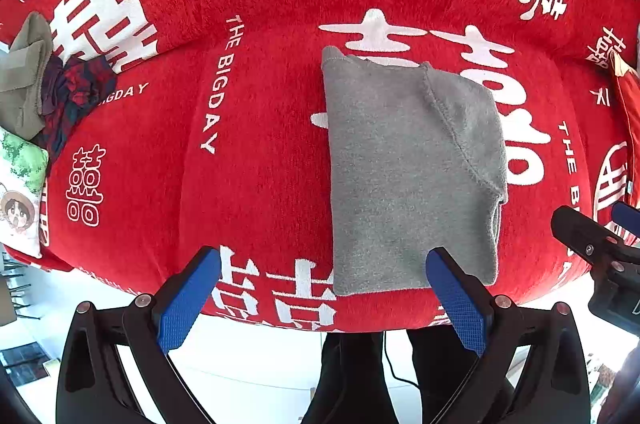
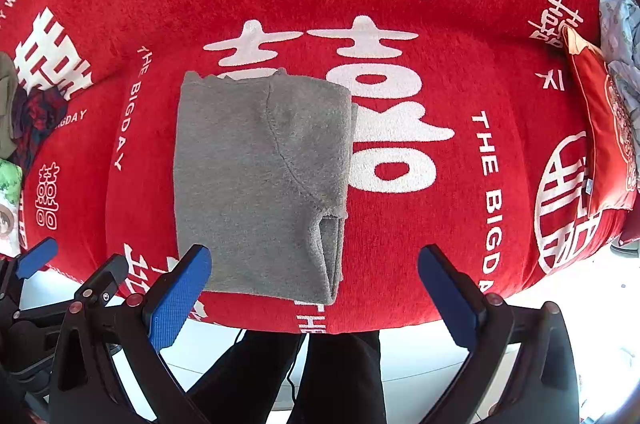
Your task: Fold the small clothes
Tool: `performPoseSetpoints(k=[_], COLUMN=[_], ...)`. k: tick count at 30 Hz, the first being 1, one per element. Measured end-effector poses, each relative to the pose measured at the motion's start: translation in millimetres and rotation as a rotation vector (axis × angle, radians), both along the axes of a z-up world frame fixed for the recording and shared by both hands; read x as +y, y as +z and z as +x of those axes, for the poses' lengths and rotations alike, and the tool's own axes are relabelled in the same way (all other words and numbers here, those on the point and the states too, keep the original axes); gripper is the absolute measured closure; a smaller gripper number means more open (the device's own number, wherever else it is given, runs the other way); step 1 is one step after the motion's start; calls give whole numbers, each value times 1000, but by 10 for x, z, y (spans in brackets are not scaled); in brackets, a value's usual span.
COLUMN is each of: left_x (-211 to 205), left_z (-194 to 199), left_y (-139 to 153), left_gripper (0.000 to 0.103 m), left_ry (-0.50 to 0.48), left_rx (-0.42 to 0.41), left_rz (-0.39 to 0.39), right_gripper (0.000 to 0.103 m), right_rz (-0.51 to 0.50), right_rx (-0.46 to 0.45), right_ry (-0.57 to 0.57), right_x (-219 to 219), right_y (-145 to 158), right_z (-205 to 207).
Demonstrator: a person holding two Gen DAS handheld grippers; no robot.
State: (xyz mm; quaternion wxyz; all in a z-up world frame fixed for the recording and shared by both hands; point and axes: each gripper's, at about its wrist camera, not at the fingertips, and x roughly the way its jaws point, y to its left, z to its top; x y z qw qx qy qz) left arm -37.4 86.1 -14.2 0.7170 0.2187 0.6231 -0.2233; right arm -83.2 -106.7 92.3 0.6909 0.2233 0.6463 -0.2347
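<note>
Pile: at the far left, well away from both tools, some clothes (image 1: 28, 79) lie in a heap on the sofa. One is olive green and one is dark red and blue.
Green pillow: a pillow (image 1: 20, 191) with green leaves and a cartoon face sits just below the pile, at the sofa's left end.
Sofa: a red cover (image 1: 260, 143) with big white signs and the words "THE BIGDAY" lies over the seat and the back.
Left tool: the left tool (image 1: 324, 300) is spread wide, with blue pads. It holds nothing. It hangs over the front edge of the sofa.
Gray cloth: the gray cloth (image 1: 400, 175) is folded into a neat long shape with a curved seam on top. It lies flat on the seat, just ahead of the left tool and a bit to its right. Its near edge sits close to the tool's right finger. From the right tool it is ahead and to the left, by the left finger.
Right tool: the right tool (image 2: 316, 296) is spread wide too and holds nothing. It hangs over the sofa edge, just right of the cloth.
Legs: dark trouser legs (image 2: 340, 376) stand on a white floor below both tools.
Red pillow: a red pillow (image 2: 608, 151) leans at the right end of the sofa, well away from the tools.
Blue cloth: a pale blue printed cloth (image 2: 620, 23) is behind the red pillow.
</note>
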Motion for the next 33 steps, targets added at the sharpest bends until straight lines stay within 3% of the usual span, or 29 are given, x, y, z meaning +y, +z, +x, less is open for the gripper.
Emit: performPoseSetpoints(k=[33], left_x=[8], left_z=[33], left_y=[-26], left_gripper=[0], left_ry=[-20], left_rx=[-2], left_rz=[7], right_gripper=[0], right_rz=[-11], right_rx=[7], right_ry=[12], right_x=[17], right_y=[-6], right_z=[34])
